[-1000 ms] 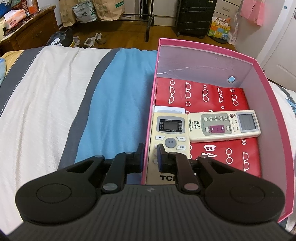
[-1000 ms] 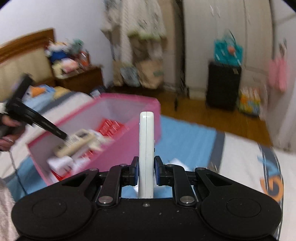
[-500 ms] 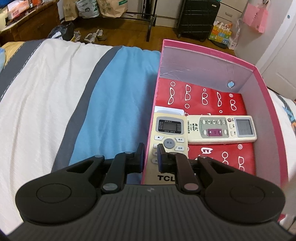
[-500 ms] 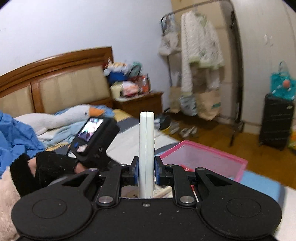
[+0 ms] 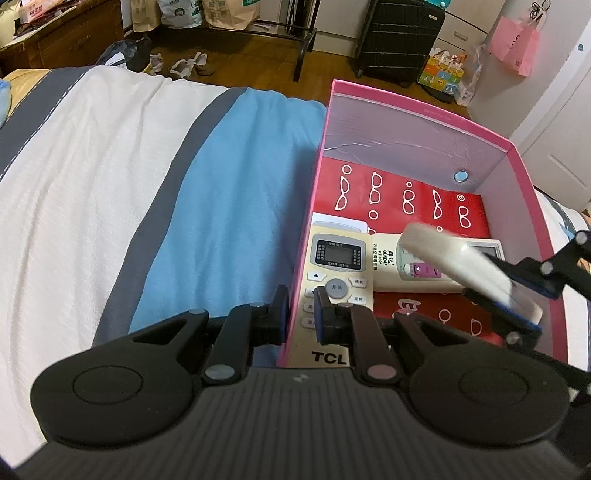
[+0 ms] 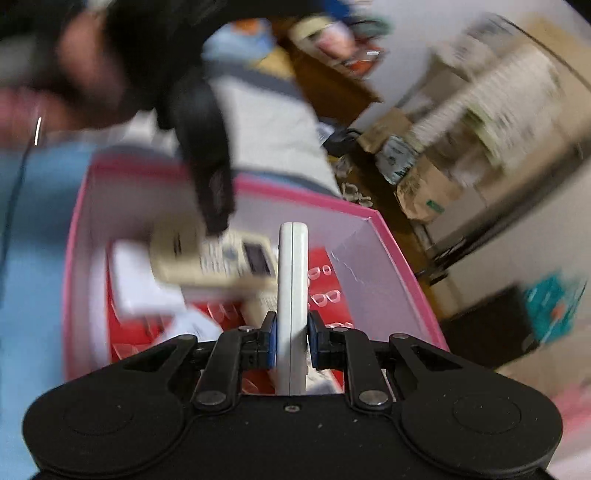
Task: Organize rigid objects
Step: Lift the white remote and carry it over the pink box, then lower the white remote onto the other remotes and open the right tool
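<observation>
A pink box [image 5: 417, 118] lies on the bed, lined with a red bag printed with glasses [image 5: 406, 199]. Inside are a beige TCL remote [image 5: 338, 258] and, crosswise beside it, a second cream remote [image 5: 386, 266]. My left gripper [image 5: 301, 314] is shut on the box's left wall, one finger outside and one inside. My right gripper [image 5: 517, 295] comes in from the right, shut on a white remote [image 5: 454, 266] that hovers above the box. In the right wrist view the white remote [image 6: 292, 288] stands edge-on between the pads of the right gripper [image 6: 291, 339], over the pink box [image 6: 391, 236].
The striped white, grey and blue sheet [image 5: 110, 184] spreads left of the box. Past the bed's end are a wooden floor, a black suitcase [image 5: 399, 33], paper bags [image 5: 229, 11] and a rack. A gloved hand [image 6: 92, 74] holds the left gripper, blurred.
My right gripper has rolled and swung over the pink box with the white remote, and now shows in the left wrist view. The left gripper stays clamped on the box wall.
</observation>
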`<state>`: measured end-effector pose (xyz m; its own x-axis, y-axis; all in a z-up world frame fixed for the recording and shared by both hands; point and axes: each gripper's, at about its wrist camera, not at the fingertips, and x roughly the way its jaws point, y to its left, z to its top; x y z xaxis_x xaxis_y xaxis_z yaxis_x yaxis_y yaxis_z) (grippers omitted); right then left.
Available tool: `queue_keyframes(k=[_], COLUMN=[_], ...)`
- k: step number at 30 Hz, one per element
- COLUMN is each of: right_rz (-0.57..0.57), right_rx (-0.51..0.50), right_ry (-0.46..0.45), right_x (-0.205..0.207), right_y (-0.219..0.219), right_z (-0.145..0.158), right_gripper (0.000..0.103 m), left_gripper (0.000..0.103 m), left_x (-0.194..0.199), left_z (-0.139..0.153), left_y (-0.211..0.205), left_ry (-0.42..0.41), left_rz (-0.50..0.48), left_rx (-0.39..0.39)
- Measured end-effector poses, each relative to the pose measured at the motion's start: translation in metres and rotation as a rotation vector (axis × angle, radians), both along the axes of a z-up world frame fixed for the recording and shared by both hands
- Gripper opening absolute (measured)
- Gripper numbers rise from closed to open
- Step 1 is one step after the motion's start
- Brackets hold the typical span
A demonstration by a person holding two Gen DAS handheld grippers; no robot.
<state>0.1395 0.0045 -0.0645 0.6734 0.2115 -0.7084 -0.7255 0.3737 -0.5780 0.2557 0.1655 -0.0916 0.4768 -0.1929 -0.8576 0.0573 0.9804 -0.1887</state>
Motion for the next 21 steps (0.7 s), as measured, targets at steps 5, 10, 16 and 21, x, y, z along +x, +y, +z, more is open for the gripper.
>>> queue_keyframes(k=[5, 10, 16, 21], right_rz=[0.112, 0.077, 0.057, 0.018], right_rx=[-0.129, -0.128, -0.165, -0.108], right_ry=[0.077, 0.115, 0.065, 0.121], right_x=[-0.014, -0.010, -0.013, -0.007], right_y=[0.005, 0.008, 0.009, 0.005], right_z=[-0.006, -0.013, -0.017, -0.010], right_gripper=[0.020, 0.020, 0.019, 0.023], left_gripper=[0.013, 0.013, 0.013, 0.013], left_x=[0.000, 0.001, 0.001, 0.001], left_z=[0.000, 0.000, 0.000, -0.001], left_y=[0.001, 0.001, 0.001, 0.004], left_ry=[-0.002, 0.002, 0.001, 0.004], left_rz=[-0.001, 0.006, 0.004, 0.005], left_rx=[0.001, -0.003, -0.015, -0.030])
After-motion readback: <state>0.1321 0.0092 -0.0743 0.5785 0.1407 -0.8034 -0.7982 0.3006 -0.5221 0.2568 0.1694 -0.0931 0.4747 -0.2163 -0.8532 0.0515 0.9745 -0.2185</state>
